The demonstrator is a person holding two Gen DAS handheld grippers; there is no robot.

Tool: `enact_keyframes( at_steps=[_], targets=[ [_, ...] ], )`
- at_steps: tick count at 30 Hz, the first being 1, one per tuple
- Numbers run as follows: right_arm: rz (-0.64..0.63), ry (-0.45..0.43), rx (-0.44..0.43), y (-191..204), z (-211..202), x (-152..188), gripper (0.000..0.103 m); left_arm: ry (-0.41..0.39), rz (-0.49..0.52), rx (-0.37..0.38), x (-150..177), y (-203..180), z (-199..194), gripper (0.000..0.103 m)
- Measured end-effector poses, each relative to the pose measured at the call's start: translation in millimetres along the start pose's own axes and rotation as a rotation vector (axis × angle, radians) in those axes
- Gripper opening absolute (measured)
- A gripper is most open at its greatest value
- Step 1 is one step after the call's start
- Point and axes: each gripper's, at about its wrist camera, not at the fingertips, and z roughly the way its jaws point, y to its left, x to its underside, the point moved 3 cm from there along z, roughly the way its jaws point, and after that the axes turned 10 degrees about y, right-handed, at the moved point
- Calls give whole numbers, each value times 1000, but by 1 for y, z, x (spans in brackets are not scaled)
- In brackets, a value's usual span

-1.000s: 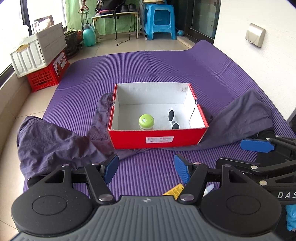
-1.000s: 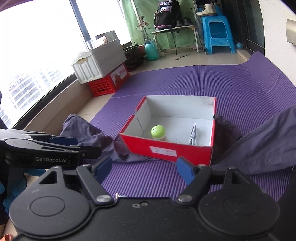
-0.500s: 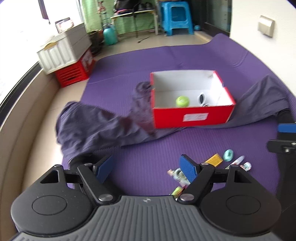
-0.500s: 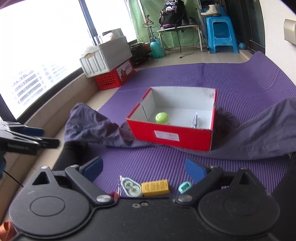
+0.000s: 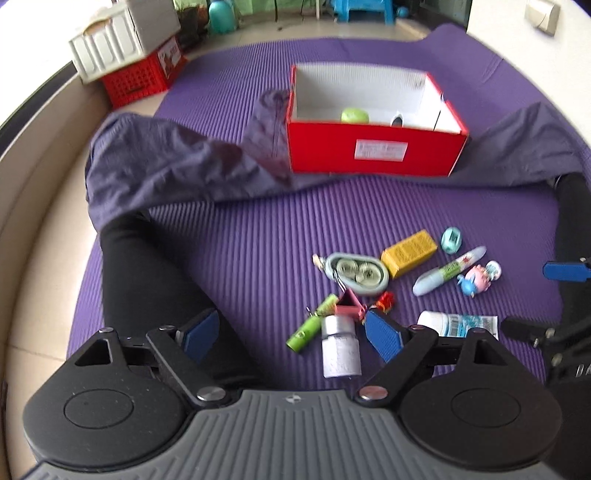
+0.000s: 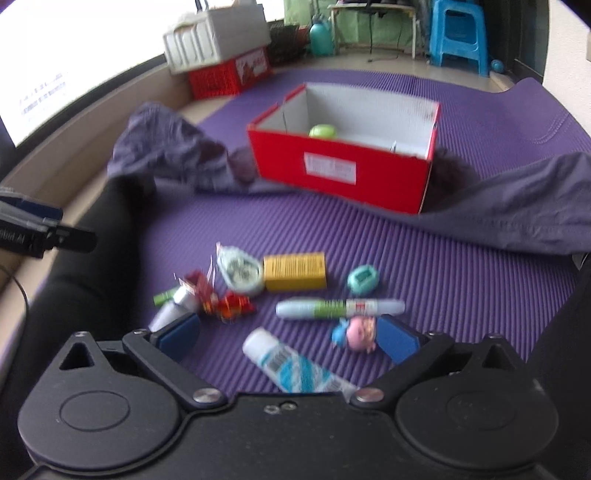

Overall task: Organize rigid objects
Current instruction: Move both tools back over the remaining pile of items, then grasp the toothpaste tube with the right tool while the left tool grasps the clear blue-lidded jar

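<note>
A red shoebox (image 5: 373, 151) (image 6: 343, 177) stands on the purple mat (image 5: 258, 236) and holds a green ball (image 5: 354, 115) and white sunglasses (image 5: 397, 120). Near me lie loose items: a yellow box (image 5: 408, 253) (image 6: 295, 271), a teal case (image 5: 356, 272), a white marker (image 5: 448, 271) (image 6: 340, 307), a pink pig toy (image 5: 478, 278) (image 6: 356, 332), a white tube (image 5: 458, 323) (image 6: 295, 363), a grey bottle (image 5: 340, 345), a green tube (image 5: 312, 323). My left gripper (image 5: 291, 338) is open above the grey bottle. My right gripper (image 6: 288, 338) is open above the white tube.
A dark grey cloth (image 5: 177, 162) lies around the box on both sides. A person's black-clad legs (image 5: 147, 280) rest on the mat at left and right. A white crate on a red crate (image 5: 129, 55) and a blue stool (image 6: 460, 35) stand beyond the mat.
Both grippers have pulled back from the box and tilted down. The loose items on the mat have come into view under them. Both stay open.
</note>
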Motion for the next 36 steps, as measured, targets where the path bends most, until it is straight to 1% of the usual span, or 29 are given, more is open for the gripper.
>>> enact_keyframes(
  at_steps=[2,7,10,13,17,20,23,24,25,26,28,30,31,32,35,36],
  targets=[
    [-9,23,4,2,8,5,101,41,-7,-34,1,-13,13,87],
    [-43,75,20,4,28,15,100,93,-26,-98,2,-40,43,87],
    [-78,96,24,6,36,19,98,118,-66,-135,2,-51,62,87],
    [-108,115,25,7,44,22,96,169,-85,-157,3,-60,85,87],
    [-129,142,23,6,56,22,93,225,-121,-167,3,-62,112,87],
    [-128,167,6,4,64,22,90,252,-139,-157,3,-60,125,86],
    [-147,185,7,4,73,22,85,273,-152,-136,3,-61,135,85],
    [-154,189,6,4,76,22,84,277,-156,-131,4,-60,138,82],
    [-160,194,4,4,79,22,83,283,-160,-123,4,-59,141,75],
    [-166,199,3,4,81,22,81,292,-165,-109,5,-59,143,71],
    [-176,208,3,5,85,22,78,308,-177,-89,7,-58,148,69],
    [-188,218,6,5,89,22,75,303,-181,-78,7,-58,149,68],
    [-193,223,10,6,92,23,73,302,-180,-68,6,-58,150,63],
    [-198,228,13,6,94,24,69,301,-182,-56,6,-58,149,61],
    [-214,226,34,6,97,24,62,299,-192,-56,6,-55,149,56],
    [-218,223,42,6,98,24,56,297,-199,-52,6,-54,148,55]
  ],
)
